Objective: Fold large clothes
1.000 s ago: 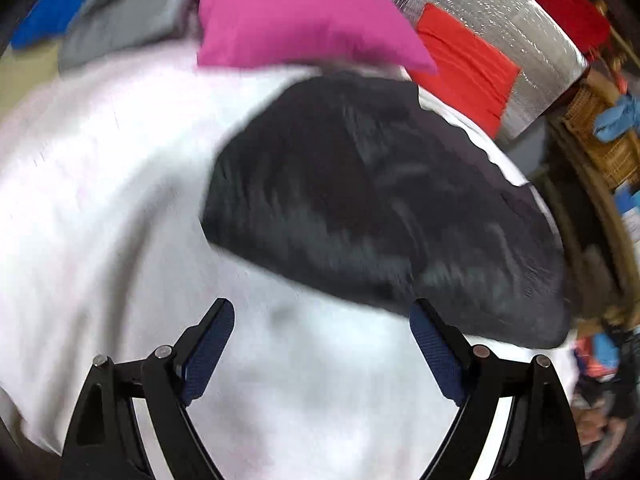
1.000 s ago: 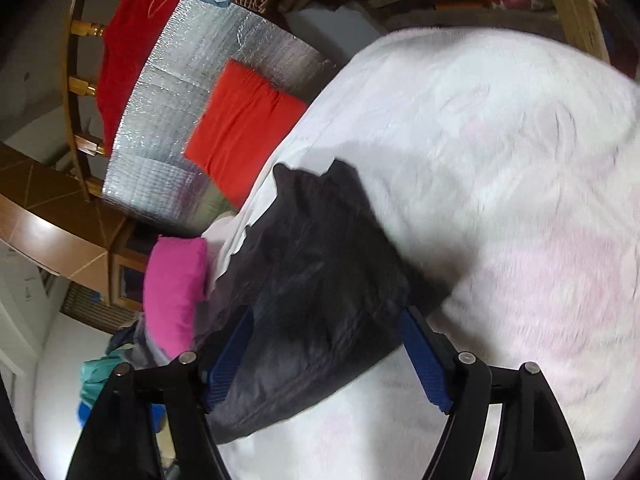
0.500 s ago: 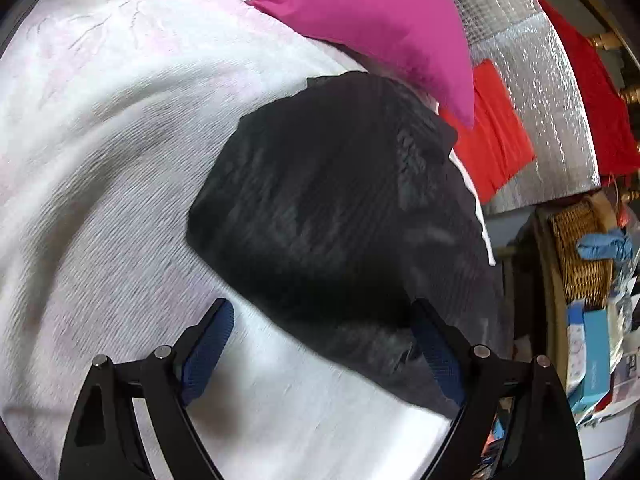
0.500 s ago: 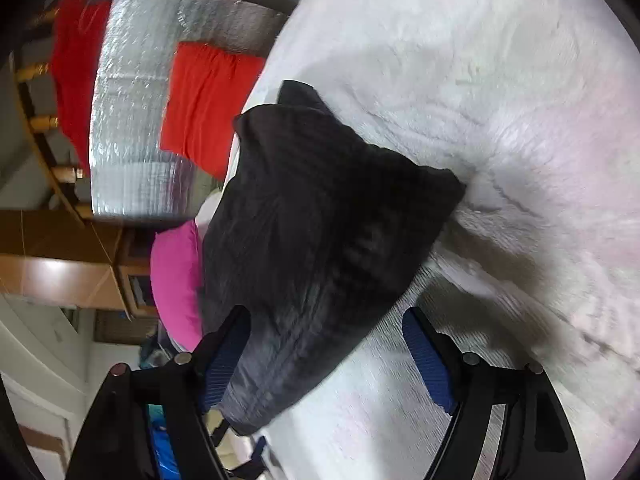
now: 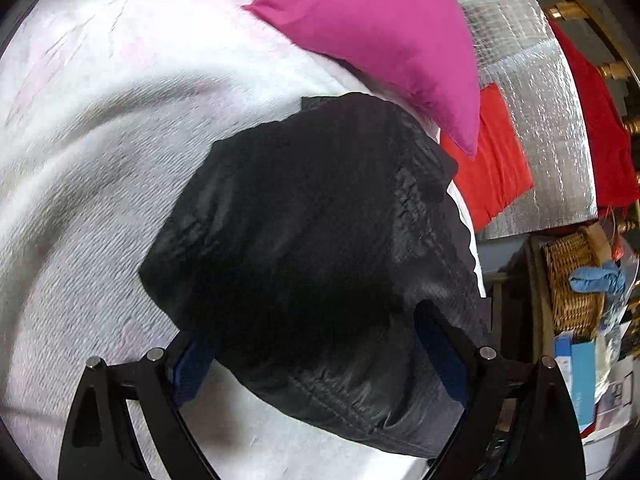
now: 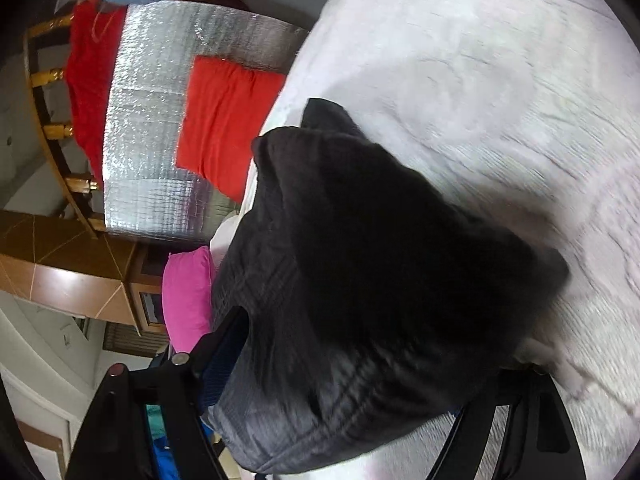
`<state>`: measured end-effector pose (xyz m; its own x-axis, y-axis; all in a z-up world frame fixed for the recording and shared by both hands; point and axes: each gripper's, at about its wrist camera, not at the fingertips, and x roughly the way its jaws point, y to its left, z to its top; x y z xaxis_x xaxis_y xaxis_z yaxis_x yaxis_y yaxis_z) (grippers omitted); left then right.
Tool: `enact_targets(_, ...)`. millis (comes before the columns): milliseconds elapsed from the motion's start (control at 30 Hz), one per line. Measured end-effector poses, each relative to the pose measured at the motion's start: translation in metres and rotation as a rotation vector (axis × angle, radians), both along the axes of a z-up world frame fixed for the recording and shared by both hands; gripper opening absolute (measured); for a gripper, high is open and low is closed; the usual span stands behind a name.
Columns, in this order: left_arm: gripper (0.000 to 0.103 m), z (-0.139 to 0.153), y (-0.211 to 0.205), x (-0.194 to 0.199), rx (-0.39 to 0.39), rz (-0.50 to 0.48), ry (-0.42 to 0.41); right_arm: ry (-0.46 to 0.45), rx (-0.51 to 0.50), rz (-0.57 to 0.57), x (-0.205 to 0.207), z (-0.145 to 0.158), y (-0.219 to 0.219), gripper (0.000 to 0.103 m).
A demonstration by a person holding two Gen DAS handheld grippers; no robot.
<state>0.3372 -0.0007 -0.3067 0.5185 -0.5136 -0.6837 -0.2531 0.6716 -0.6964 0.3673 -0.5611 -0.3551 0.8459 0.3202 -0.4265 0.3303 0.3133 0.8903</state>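
Note:
A folded black quilted jacket lies on a white bedspread; it also shows in the right wrist view. My left gripper is open, its jaws wide on either side of the jacket's near edge, which fills the gap between them. My right gripper is open too, straddling the jacket's other edge; the fabric hides most of its right finger. Neither gripper is closed on the cloth.
A pink pillow lies just beyond the jacket. Past the bed edge are a silver foil panel, red cloths and a wicker basket. The white bedspread spreads wide on the other side.
Both grippers have moved in toward the jacket, which now fills the space between each pair of open jaws. The jacket itself has stayed in place.

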Motion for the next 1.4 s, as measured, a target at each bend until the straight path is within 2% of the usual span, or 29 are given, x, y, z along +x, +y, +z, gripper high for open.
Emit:
enact_targets(33, 0.094, 0.002, -0.002, 0.000, 0.020, -0.006, -0.010, 0.004, -0.016, 0.000, 0.001, 0.001, 0.001, 0.081)
enact_targets(100, 0.093, 0.007, -0.009, 0.000, 0.078, -0.025, -0.036, 0.028, -0.054, 0.000, 0.003, 0.003, 0.002, 0.068)
enact_targets(200, 0.082, 0.009, -0.015, 0.004, 0.133, -0.023, -0.052, 0.040, -0.070, -0.004, 0.002, 0.002, 0.002, 0.058)
enact_targets(267, 0.079, 0.005, -0.016, 0.006, 0.148, -0.023, -0.043, 0.046, -0.101, -0.001, 0.001, 0.003, 0.002, 0.056)
enact_targets(400, 0.079, -0.002, -0.016, 0.012, 0.141, -0.004, -0.025, 0.062, -0.178, 0.002, 0.001, 0.009, 0.009, 0.055)
enact_targets(533, 0.092, -0.004, -0.024, 0.021, 0.155, -0.030, -0.035, 0.063, -0.166, 0.004, 0.005, 0.008, 0.011, 0.055)
enact_targets(633, 0.091, -0.003, -0.028, 0.024, 0.176, -0.044, -0.053, 0.064, -0.174, 0.006, 0.006, 0.008, 0.011, 0.055)
enact_targets(767, 0.064, 0.000, -0.021, 0.020, 0.160, -0.025, -0.071, 0.061, -0.221, -0.002, 0.006, 0.017, 0.015, 0.052)
enact_targets(833, 0.057, 0.003, -0.018, 0.020, 0.152, -0.028, -0.085, 0.056, -0.278, 0.001, 0.006, 0.026, 0.021, 0.049)
enact_targets(967, 0.047, 0.013, -0.026, 0.013, 0.207, -0.048, -0.124, 0.036, -0.365, 0.003, 0.001, 0.042, 0.030, 0.045)
enact_targets(1067, 0.044, 0.019, -0.031, 0.010, 0.234, -0.056, -0.147, 0.031, -0.365, 0.004, -0.001, 0.045, 0.031, 0.043)
enact_targets(1400, 0.040, 0.035, -0.024, -0.011, 0.250, -0.071, -0.179, 0.020, -0.354, 0.003, -0.020, 0.053, 0.038, 0.042)
